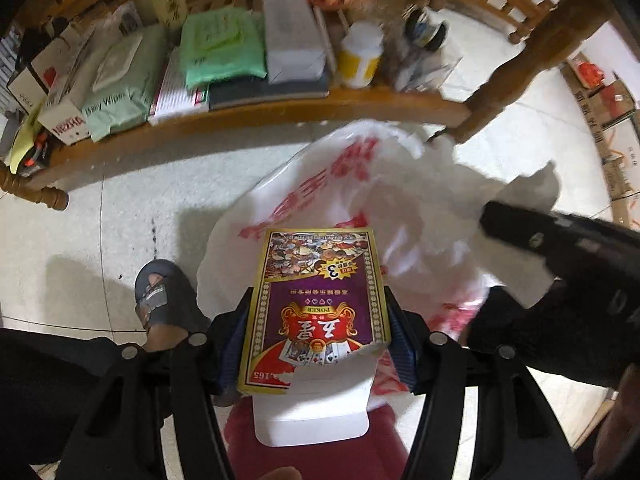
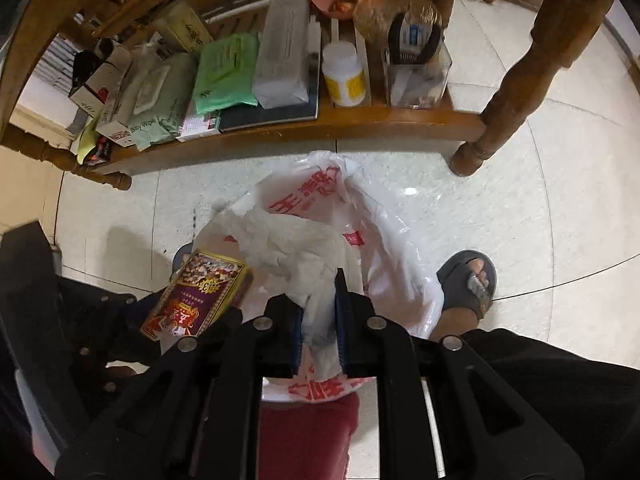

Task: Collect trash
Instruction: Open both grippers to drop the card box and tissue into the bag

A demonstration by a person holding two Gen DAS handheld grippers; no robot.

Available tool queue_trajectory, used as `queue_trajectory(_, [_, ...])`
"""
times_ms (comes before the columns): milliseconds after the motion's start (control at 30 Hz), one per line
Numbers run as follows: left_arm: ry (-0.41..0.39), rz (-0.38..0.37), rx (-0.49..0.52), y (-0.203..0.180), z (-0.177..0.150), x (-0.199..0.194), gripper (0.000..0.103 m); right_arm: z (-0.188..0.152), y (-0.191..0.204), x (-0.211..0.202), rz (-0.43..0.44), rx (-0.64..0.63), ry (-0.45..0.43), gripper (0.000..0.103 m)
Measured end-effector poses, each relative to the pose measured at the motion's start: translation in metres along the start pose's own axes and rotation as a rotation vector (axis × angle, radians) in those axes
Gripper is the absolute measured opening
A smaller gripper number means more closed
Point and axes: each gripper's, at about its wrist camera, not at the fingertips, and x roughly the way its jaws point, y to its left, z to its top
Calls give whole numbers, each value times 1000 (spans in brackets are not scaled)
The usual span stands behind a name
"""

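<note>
Over the white red-printed plastic bag (image 2: 372, 240): left gripper (image 1: 320, 332) clamped on purple-and-gold cardboard poker box (image 1: 316, 308), right gripper (image 2: 320, 320) pinching crumpled white tissue (image 2: 296, 252), neither dropped in yet.

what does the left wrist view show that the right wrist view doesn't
Only the left wrist view shows the poker card box head-on, clamped between the left gripper pads, with its printed face readable. Only the right wrist view shows the crumpled tissue pinched in the right gripper. Both show the white plastic bag with red print on the floor and the cluttered wooden shelf.
</note>
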Motion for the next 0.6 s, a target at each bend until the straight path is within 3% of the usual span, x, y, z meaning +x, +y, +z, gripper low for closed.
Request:
queue_trajectory(233, [59, -12, -16, 7, -1, 40, 59, 6, 3, 38, -8, 9, 53, 14])
queue_trajectory(367, [54, -14, -7, 3, -1, 46, 59, 8, 5, 56, -17, 9, 90, 16])
queue_trajectory(433, [44, -6, -3, 1, -1, 47, 66, 6, 3, 67, -20, 17, 116, 19])
queue_trajectory(500, [34, 22, 6, 0, 0, 47, 84, 5, 2, 72, -15, 22, 132, 30])
queue_trajectory(567, [35, 7, -3, 1, 1, 44, 89, 4, 1, 72, -30, 21, 126, 61])
queue_trajectory(600, [34, 12, -3, 2, 1, 44, 89, 4, 1, 71, -25, 27, 125, 63])
